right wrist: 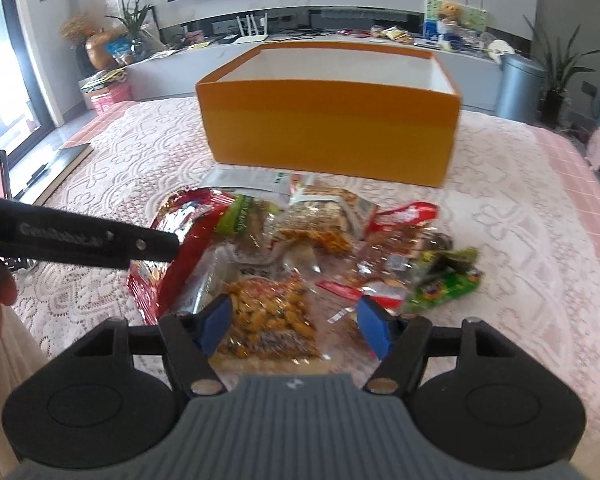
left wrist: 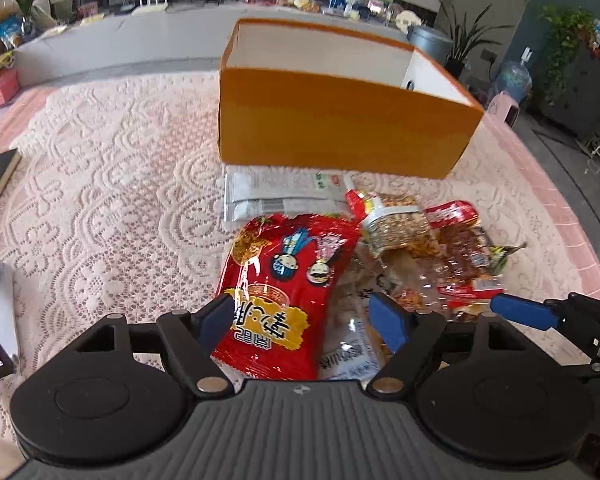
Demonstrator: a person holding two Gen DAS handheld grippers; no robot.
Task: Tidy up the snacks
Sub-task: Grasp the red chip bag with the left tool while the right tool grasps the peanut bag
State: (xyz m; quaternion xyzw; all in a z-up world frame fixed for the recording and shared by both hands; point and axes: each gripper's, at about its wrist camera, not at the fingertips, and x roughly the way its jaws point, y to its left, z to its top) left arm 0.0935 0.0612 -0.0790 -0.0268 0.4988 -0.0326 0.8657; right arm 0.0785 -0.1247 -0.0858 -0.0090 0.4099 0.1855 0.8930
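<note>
Snacks (right wrist: 300,248) heaped before orange box (right wrist: 332,132)

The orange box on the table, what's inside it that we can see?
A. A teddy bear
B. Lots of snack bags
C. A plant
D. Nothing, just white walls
D. The orange box stands open at the top and only its bare white inner walls show, though its floor is hidden from view. The snack bags still lie in a heap on the lace tablecloth in front of it.

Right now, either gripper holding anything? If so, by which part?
Nothing is held. The left gripper is open over the red snack bag; the right gripper is open over the clear bag of yellow snacks.
</note>
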